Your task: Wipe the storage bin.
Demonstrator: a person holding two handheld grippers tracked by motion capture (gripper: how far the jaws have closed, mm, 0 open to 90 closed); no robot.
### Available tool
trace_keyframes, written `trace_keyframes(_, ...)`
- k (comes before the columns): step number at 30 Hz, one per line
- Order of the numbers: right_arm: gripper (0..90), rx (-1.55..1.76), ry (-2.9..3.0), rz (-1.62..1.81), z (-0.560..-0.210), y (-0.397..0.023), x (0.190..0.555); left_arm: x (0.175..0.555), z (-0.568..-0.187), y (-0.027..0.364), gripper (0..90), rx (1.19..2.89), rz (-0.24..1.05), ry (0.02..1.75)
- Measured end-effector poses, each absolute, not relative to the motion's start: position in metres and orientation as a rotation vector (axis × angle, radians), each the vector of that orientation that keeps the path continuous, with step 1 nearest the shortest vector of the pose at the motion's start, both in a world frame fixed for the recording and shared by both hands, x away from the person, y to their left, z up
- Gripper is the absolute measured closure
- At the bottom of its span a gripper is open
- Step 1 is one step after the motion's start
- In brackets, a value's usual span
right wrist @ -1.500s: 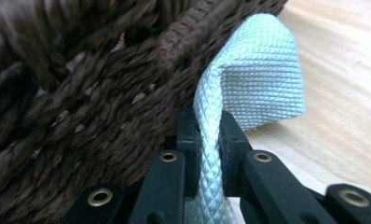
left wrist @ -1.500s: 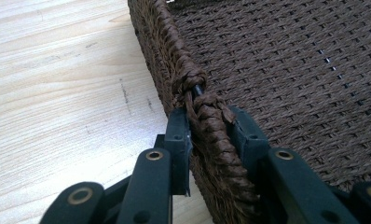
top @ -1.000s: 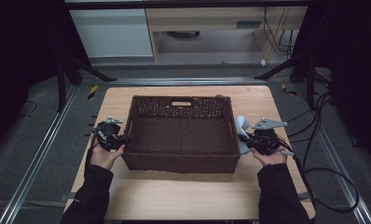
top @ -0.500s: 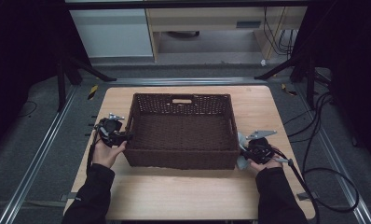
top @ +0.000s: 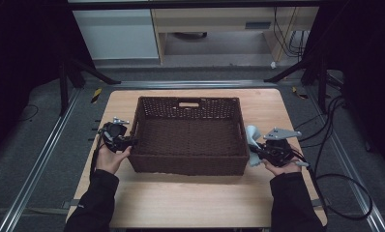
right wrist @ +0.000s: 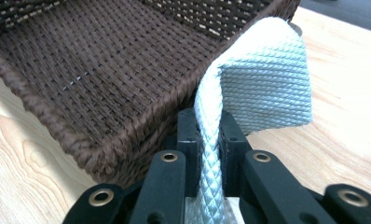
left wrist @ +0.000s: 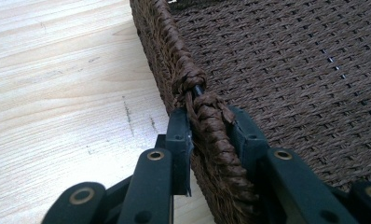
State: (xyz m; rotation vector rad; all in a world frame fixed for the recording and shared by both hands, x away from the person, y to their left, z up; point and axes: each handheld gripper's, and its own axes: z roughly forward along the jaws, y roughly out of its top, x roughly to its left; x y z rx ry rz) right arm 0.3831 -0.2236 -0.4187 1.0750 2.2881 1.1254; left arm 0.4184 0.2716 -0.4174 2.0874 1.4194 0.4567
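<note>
basket (top: 190, 137), dark brown and woven, sits at the middle of our wooden table (top: 190, 203), its long sides running from nine to three o'clock. our left gripper (top: 125, 141) is at the basket's nine o'clock edge, jaws narrowed and clamped on the braided rim (left wrist: 211, 121), one jaw outside the wall and one inside. our right gripper (top: 256, 151) is at the three o'clock end, just beside the wall, jaws pinched tight on a pale woven strap (right wrist: 263, 79) that curls up and folds over above them.
</note>
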Motion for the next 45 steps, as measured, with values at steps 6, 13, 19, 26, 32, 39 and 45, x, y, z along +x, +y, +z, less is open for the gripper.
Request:
trace_keyframes(6, 82.8, 1.135, 2.360, 1.054, -0.444, -0.224, 0.382, 0.418, -0.417, 0.272, 71.4, 2.085, 0.455, 1.420)
trace_keyframes(13, 82.8, 1.176, 2.437, 0.991, -0.467, -0.223, 0.379, 0.419, -0.417, 0.272, 71.5, 2.086, 0.456, 1.422)
trace_keyframes(19, 82.8, 1.131, 2.362, 1.074, -0.443, -0.225, 0.376, 0.420, -0.417, 0.271, 71.6, 2.091, 0.456, 1.424)
trace_keyframes(26, 82.9, 1.053, 2.288, 1.132, -0.412, -0.225, 0.367, 0.420, -0.417, 0.271, 71.6, 2.091, 0.458, 1.424)
trace_keyframes(32, 82.9, 1.082, 2.336, 1.102, -0.429, -0.225, 0.366, 0.420, -0.417, 0.271, 71.6, 2.092, 0.457, 1.423)
trace_keyframes(39, 82.9, 1.139, 2.425, 1.016, -0.459, -0.223, 0.365, 0.420, -0.417, 0.271, 71.6, 2.090, 0.454, 1.423)
trace_keyframes(45, 82.8, 1.113, 2.401, 1.057, -0.447, -0.225, 0.360, 0.420, -0.417, 0.271, 71.5, 2.089, 0.453, 1.423)
